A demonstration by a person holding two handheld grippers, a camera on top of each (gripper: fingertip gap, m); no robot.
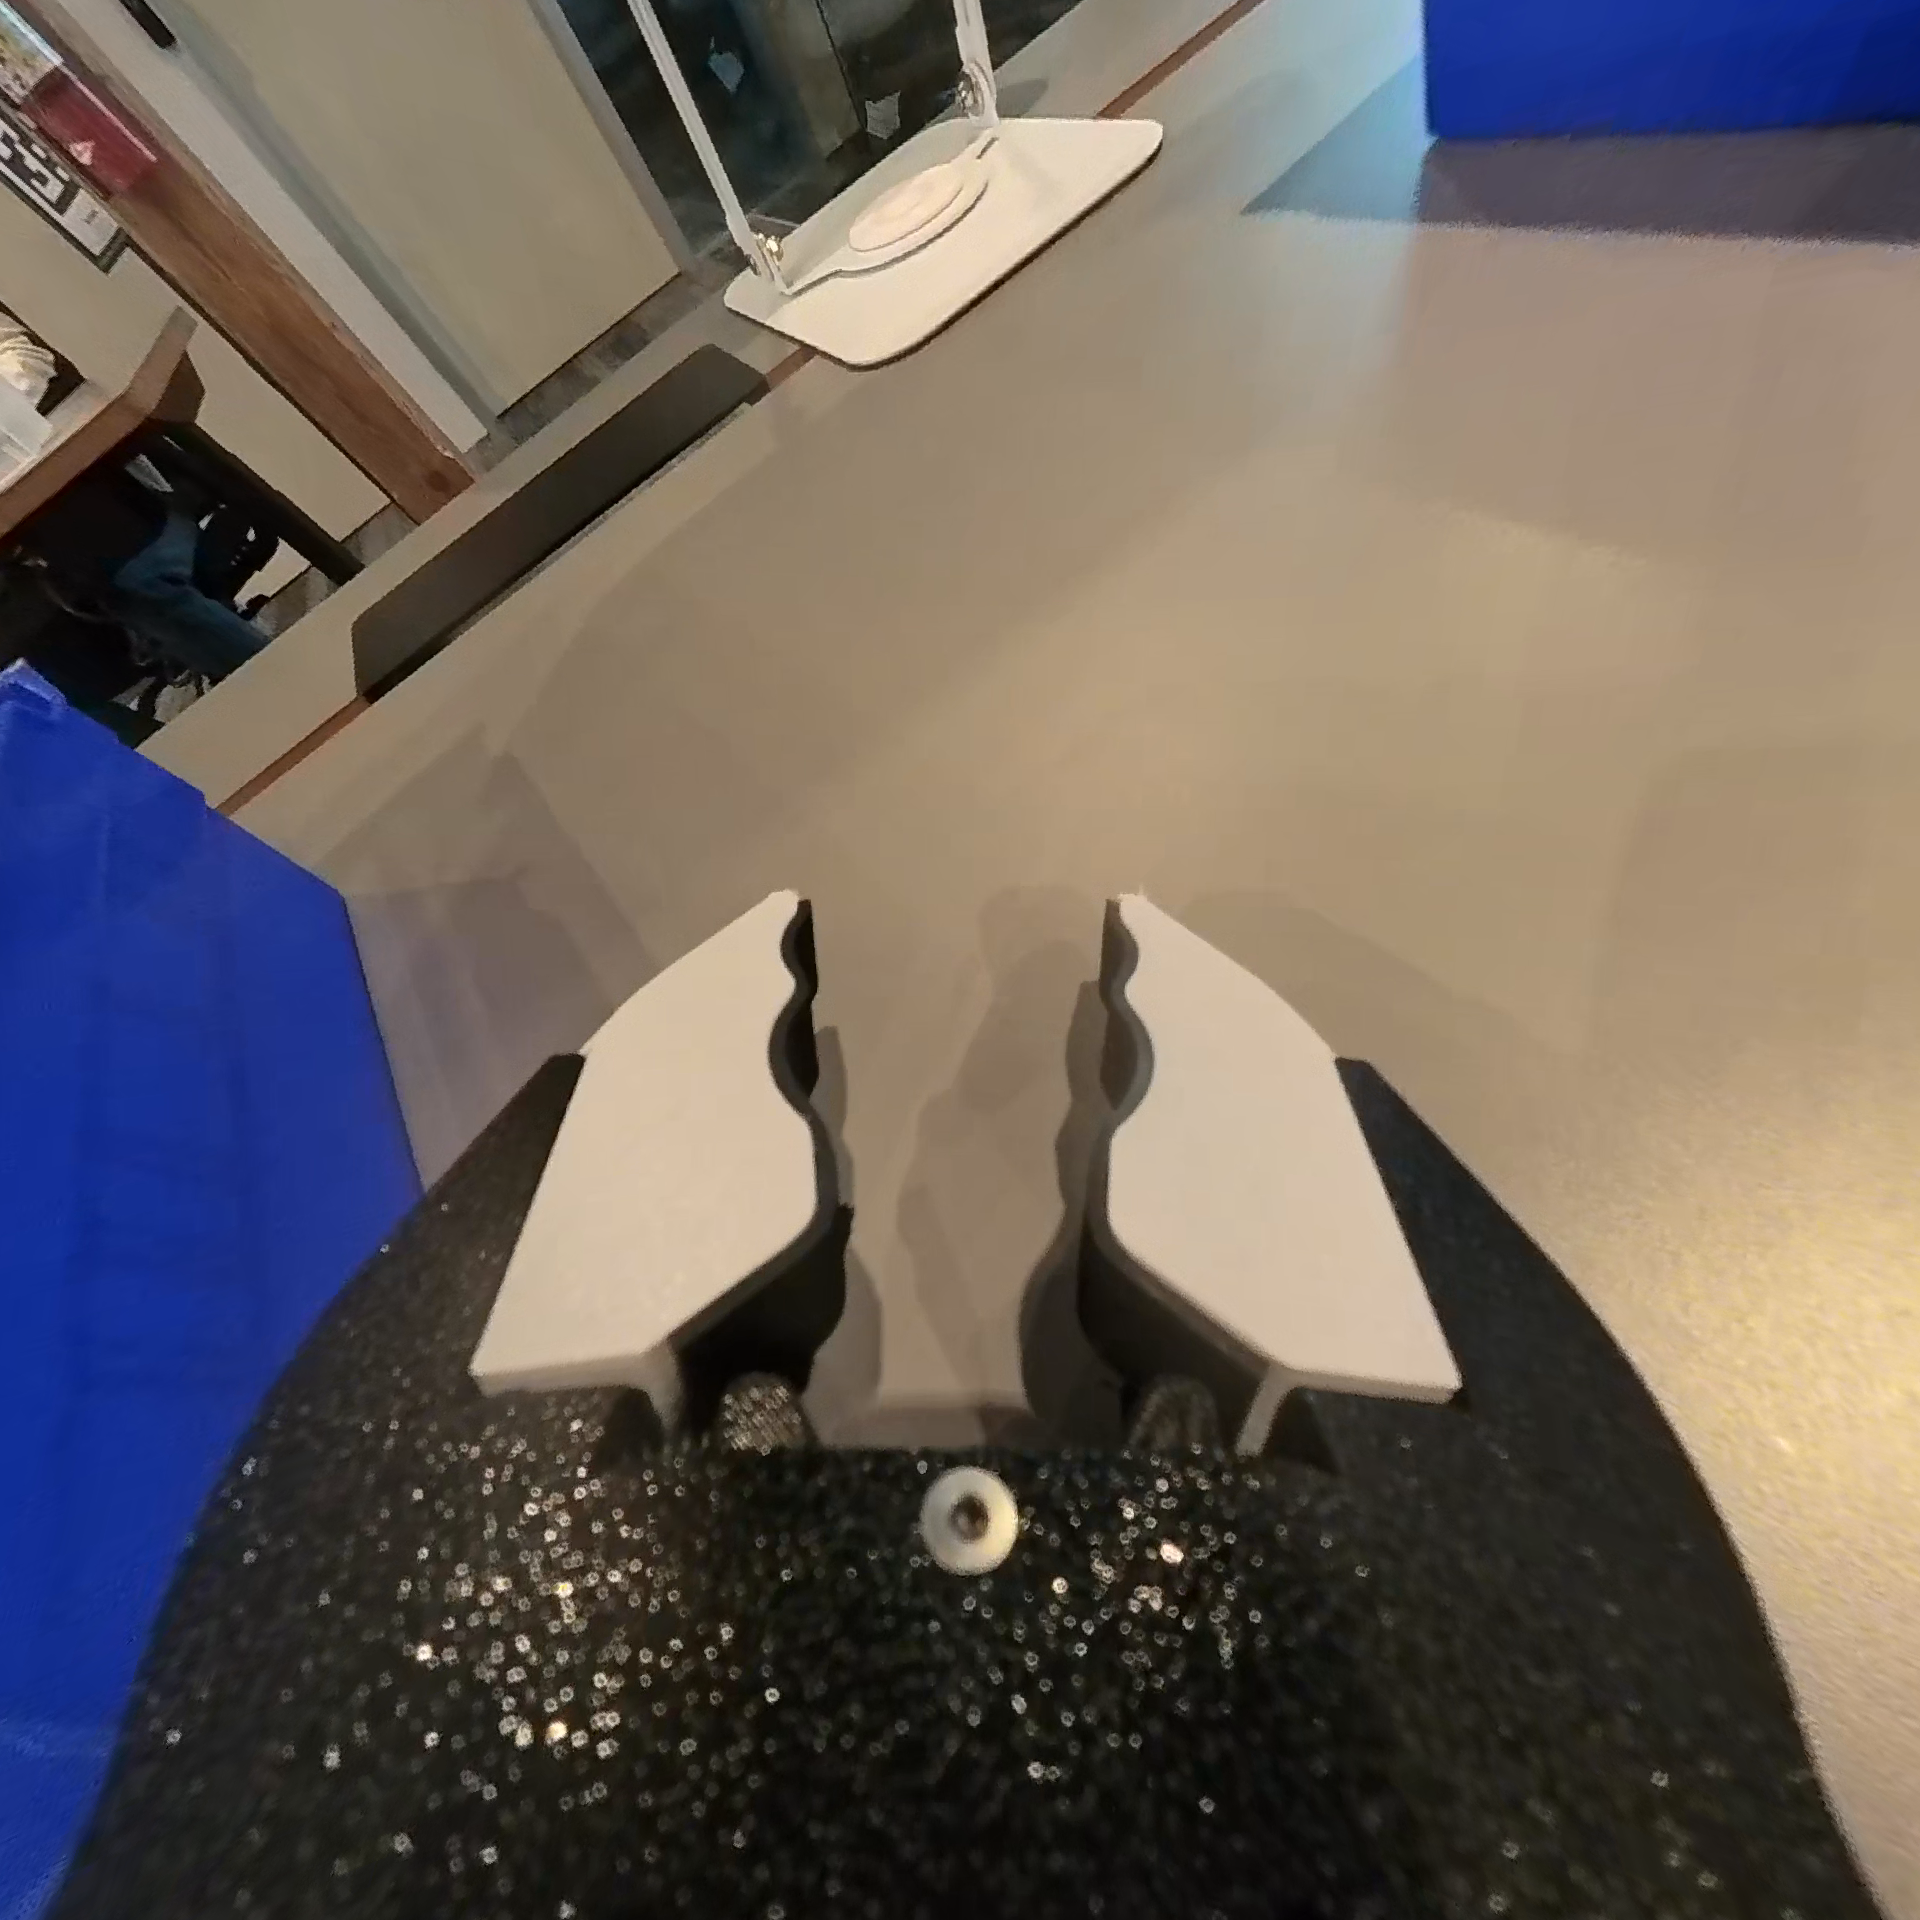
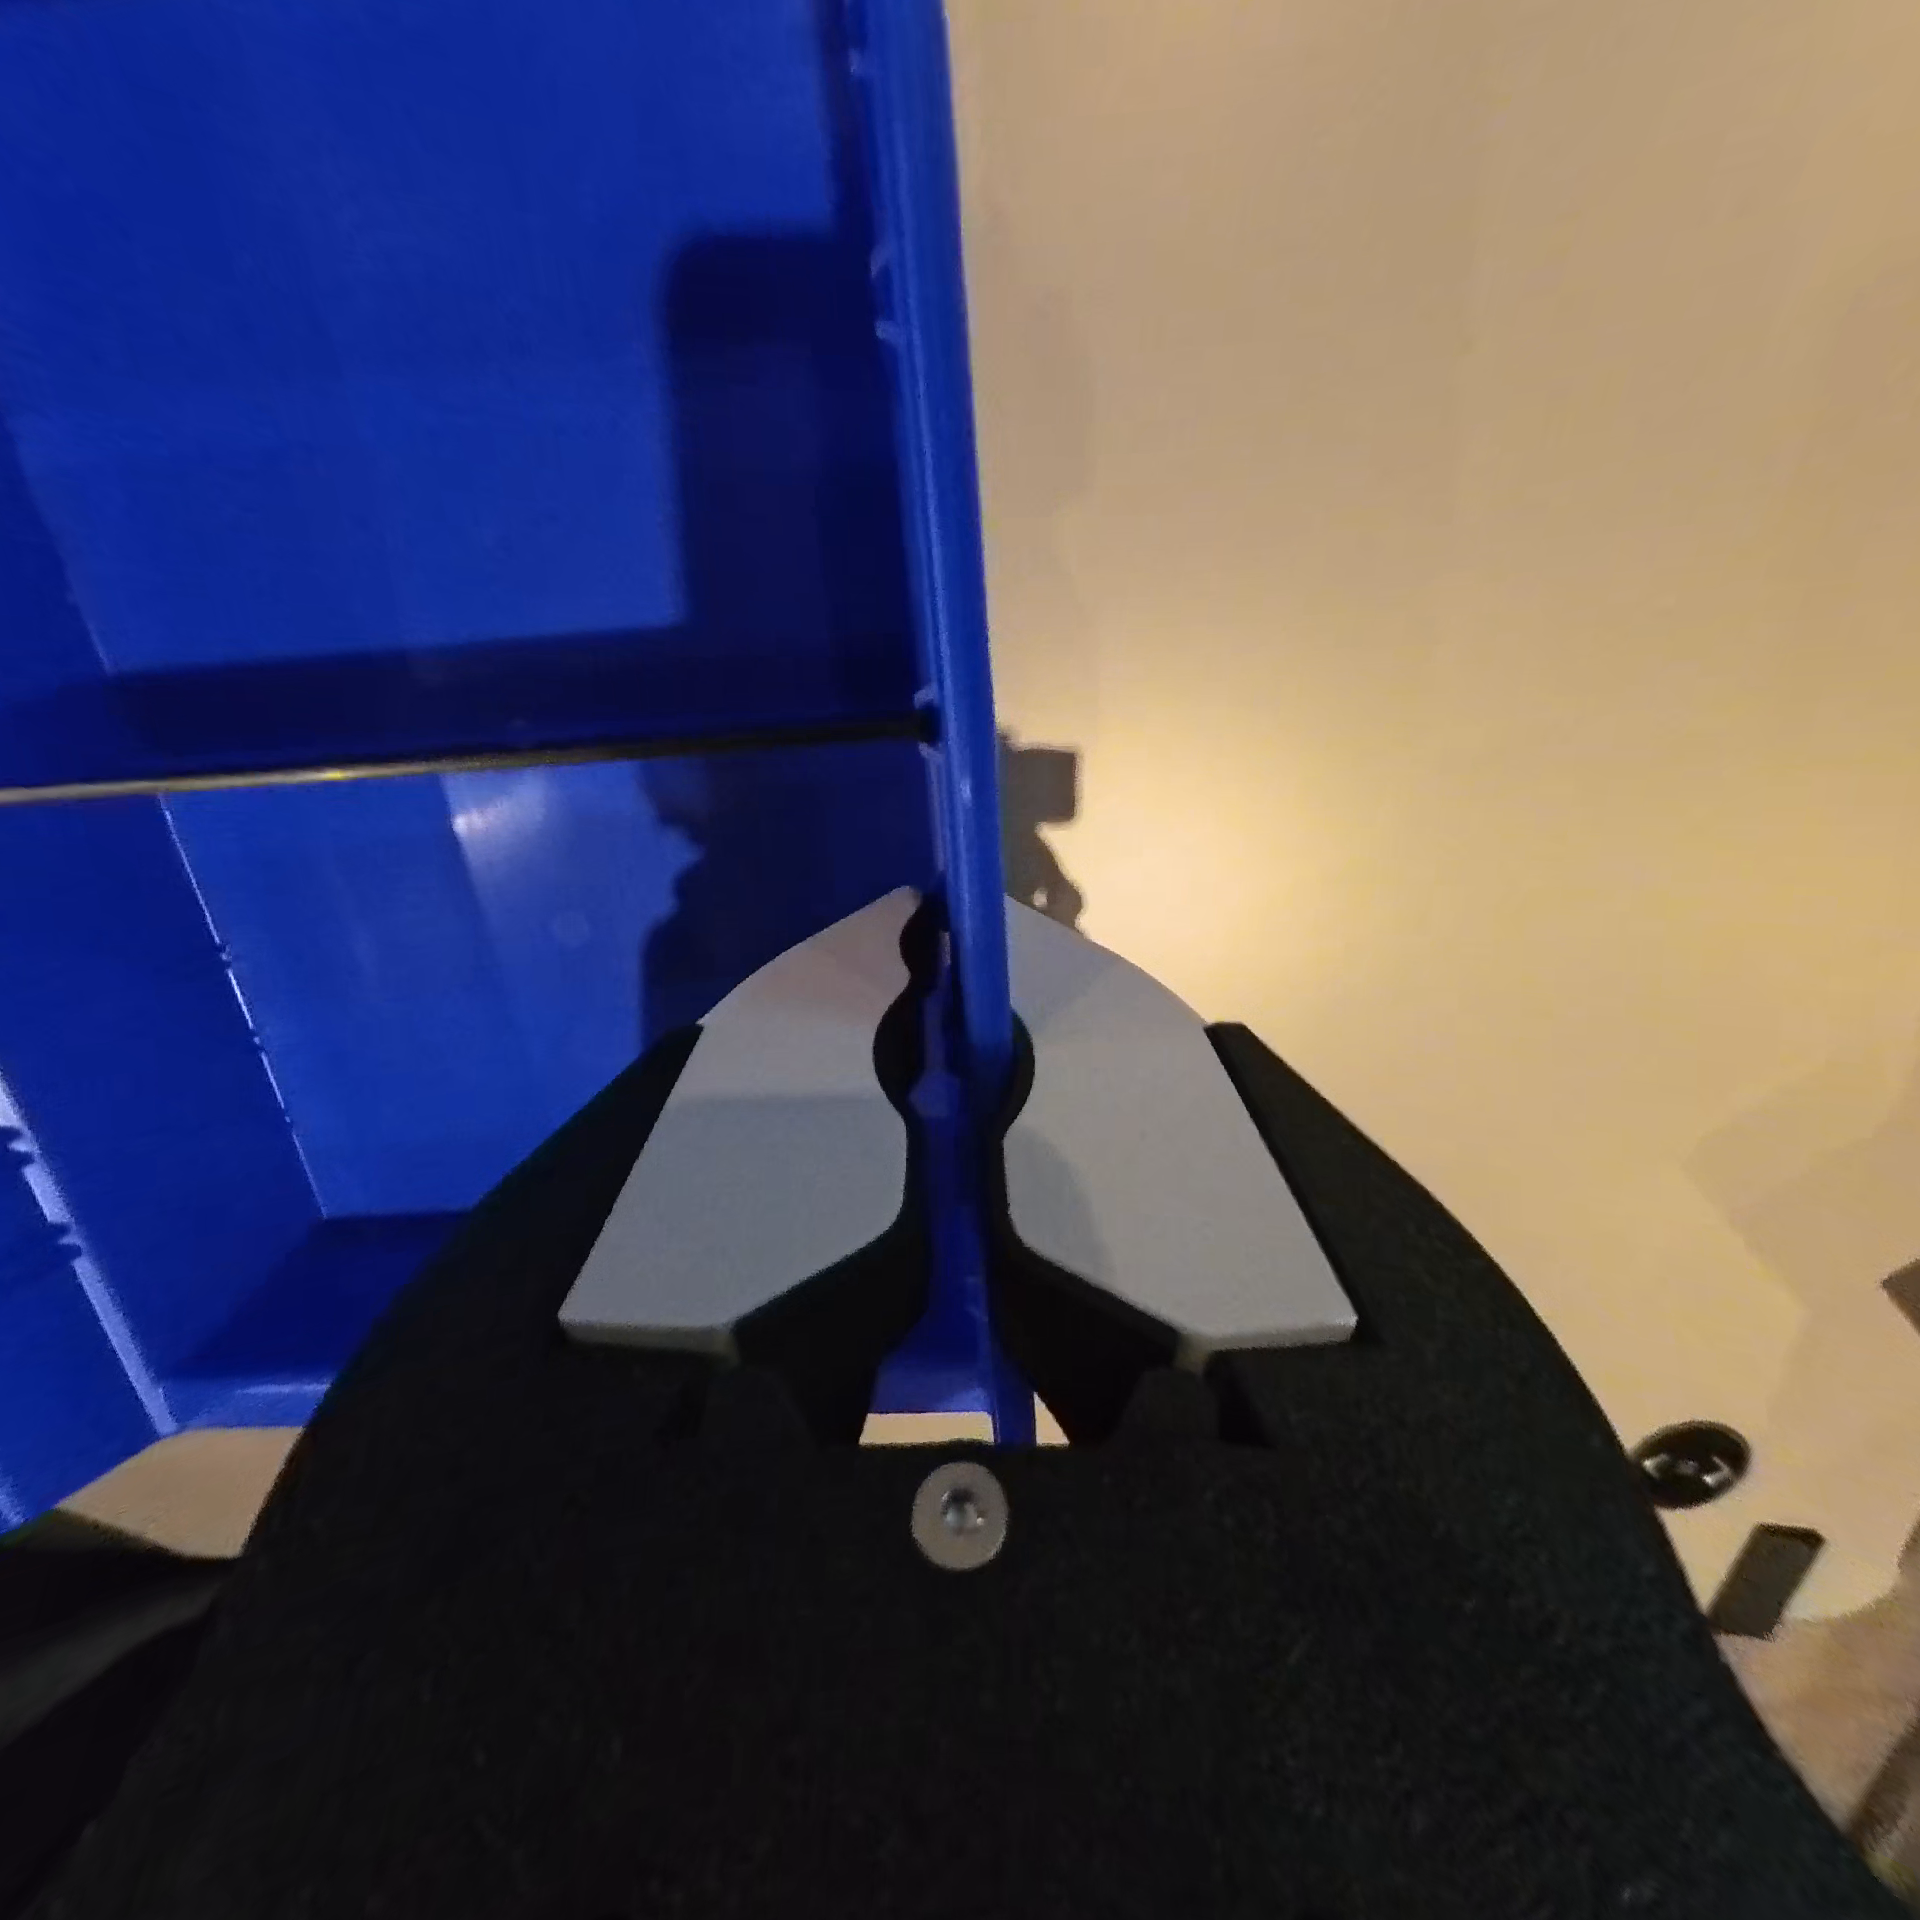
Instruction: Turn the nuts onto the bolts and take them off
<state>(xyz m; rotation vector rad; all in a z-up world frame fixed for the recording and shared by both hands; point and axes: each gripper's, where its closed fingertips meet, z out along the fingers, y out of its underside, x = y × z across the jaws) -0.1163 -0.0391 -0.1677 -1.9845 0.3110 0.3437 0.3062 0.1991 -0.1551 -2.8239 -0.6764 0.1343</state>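
Note:
My right gripper [image 2: 961, 914] is shut on the side wall [image 2: 935, 520] of a blue plastic bin; the wall runs up between the grey fingers. The bin has divided compartments [image 2: 364, 416] and the ones in sight show no parts. My left gripper [image 1: 958, 914] is open and empty, low over the beige table [image 1: 1247, 675]. A blue bin [image 1: 156, 1039] stands just left of it. No nuts or bolts show clearly in either view.
A white flat stand with a clear upright panel [image 1: 935, 229] sits at the table's far edge. Another blue bin [image 1: 1662, 62] is at the far right. A dark round piece [image 2: 1688, 1465] and a small black block [image 2: 1766, 1590] lie right of my right gripper. One gripper's finger ends stand about 50 centimetres off the other's.

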